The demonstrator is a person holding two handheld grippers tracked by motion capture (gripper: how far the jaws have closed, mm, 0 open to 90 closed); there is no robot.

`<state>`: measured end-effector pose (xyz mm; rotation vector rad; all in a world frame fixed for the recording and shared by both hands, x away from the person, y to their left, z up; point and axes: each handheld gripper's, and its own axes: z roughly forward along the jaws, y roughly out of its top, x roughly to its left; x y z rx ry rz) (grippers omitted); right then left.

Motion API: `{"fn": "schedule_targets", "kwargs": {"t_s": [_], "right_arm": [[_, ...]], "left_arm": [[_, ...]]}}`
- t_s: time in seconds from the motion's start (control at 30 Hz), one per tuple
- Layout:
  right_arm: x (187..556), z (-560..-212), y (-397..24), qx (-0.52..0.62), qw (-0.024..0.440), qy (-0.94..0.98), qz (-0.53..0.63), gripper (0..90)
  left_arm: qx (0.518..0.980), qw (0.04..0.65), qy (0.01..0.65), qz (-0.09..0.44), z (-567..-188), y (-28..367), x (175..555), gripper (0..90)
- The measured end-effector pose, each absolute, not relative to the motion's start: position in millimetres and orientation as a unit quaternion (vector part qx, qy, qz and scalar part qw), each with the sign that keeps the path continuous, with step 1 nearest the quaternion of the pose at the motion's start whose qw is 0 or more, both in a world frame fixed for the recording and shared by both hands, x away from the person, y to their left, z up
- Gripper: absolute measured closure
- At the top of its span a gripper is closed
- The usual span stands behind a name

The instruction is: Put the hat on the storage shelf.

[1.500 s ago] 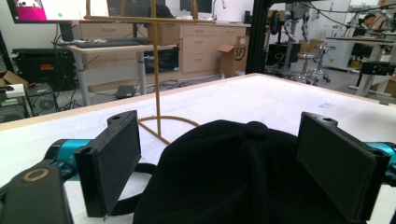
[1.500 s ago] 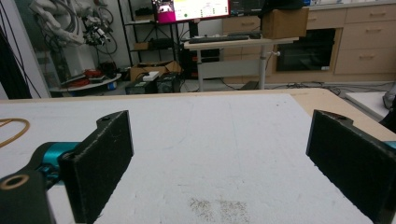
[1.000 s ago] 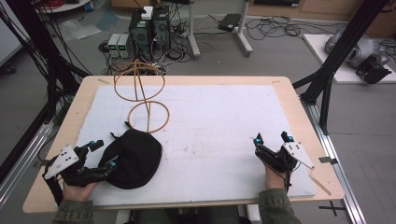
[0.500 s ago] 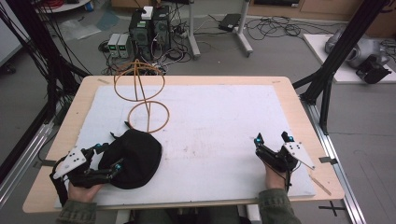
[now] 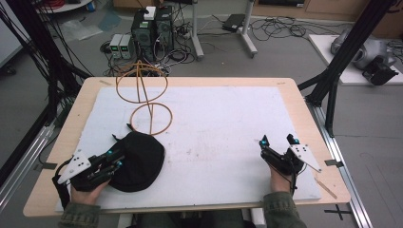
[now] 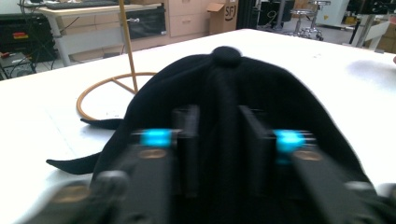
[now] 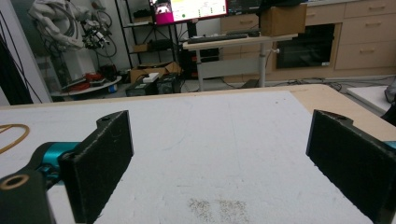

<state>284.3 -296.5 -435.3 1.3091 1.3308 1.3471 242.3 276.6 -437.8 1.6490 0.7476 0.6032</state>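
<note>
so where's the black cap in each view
High view: black cap lies near the front left of the table, at the left gripper.
Left gripper view: it spreads across the centre, a fold pinched between the jaws, which have just been closing.
Right gripper view: not seen.
Shared landmark: wire stand, just beyond the cap.

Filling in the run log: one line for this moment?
left gripper: just closing, pinching black cap | right gripper: open, idle | wire stand: bare
</note>
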Motion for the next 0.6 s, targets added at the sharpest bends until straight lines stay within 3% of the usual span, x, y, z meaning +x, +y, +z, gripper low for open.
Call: {"fn": "schedule_targets", "kwargs": {"t_s": [0.07, 0.13, 0.6], "right_arm": [[284.3, -435.5, -296.3, 0.520, 0.406, 0.528, 0.534, 6.5], [284.3, -435.5, -296.2, 0.519, 0.407, 0.529, 0.534, 6.5], [285.1, -435.6, -296.6, 0.517, 0.409, 0.530, 0.533, 6.5]], "left_arm": [[0.707, 0.575, 0.318, 0.261, -436.0, 274.6, 242.6, 82.5], [0.711, 0.571, 0.316, 0.261, -435.2, 272.9, 243.5, 86.3], [0.696, 0.587, 0.311, 0.273, -429.6, 271.9, 242.6, 87.7]]}}
